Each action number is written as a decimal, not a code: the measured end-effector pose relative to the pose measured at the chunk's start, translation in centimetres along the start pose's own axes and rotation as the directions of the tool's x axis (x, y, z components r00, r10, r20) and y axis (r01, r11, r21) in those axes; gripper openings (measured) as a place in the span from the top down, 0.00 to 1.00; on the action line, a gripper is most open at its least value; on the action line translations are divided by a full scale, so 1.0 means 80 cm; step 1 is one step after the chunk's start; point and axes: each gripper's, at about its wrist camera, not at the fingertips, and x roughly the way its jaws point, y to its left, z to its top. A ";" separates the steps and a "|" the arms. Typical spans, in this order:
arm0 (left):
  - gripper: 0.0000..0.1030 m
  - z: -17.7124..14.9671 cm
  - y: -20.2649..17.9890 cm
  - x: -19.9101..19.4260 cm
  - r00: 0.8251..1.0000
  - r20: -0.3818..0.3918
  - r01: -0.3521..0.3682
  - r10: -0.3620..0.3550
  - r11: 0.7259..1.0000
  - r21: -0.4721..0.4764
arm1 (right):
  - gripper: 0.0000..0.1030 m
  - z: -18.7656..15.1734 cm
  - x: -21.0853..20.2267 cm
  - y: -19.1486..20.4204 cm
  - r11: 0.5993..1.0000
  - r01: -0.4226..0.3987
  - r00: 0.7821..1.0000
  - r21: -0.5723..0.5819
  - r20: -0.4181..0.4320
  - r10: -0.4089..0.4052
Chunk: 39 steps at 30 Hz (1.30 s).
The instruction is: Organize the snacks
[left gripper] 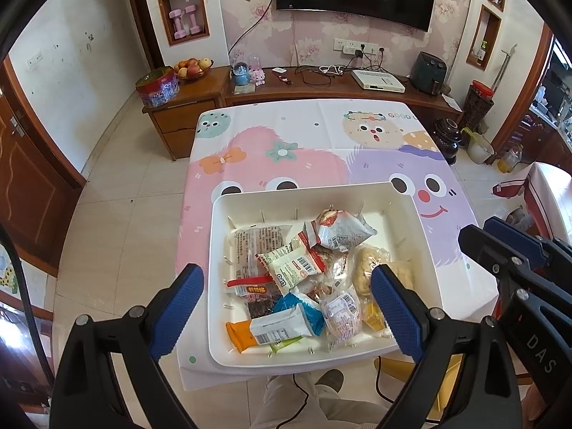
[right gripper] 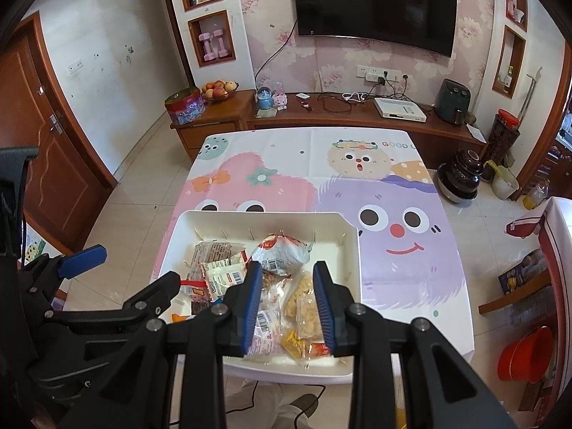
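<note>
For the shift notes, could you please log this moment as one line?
left gripper: open, empty | right gripper: open, empty | snacks: piled in white bin | phase: pre-grasp

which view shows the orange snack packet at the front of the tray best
The left wrist view. There the orange packet lies in full sight at the white tray's near left corner, partly under a white wrapper. In the right wrist view only a sliver of it peeks out behind the left hand-held gripper.

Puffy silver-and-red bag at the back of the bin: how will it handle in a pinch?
The puffy silver bag looks air-filled, so probably light and squashy; contents may crush. Its glossy film could slip. It rests on other packets in the white bin, so lifting may shift them.
</note>
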 end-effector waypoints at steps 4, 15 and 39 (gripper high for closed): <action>0.09 0.000 0.000 0.000 1.000 0.000 0.000 0.000 1.000 -0.001 | 0.71 0.000 0.000 0.000 1.000 0.000 1.000 0.000 -0.001 0.000; 0.09 0.002 0.000 0.001 1.000 -0.001 -0.002 0.002 1.000 -0.001 | 0.71 0.004 0.001 0.000 1.000 0.000 1.000 -0.001 -0.003 0.000; 0.09 0.007 0.003 0.005 1.000 -0.004 -0.003 0.003 1.000 -0.002 | 0.71 0.007 0.005 0.001 1.000 0.000 1.000 -0.003 -0.004 0.000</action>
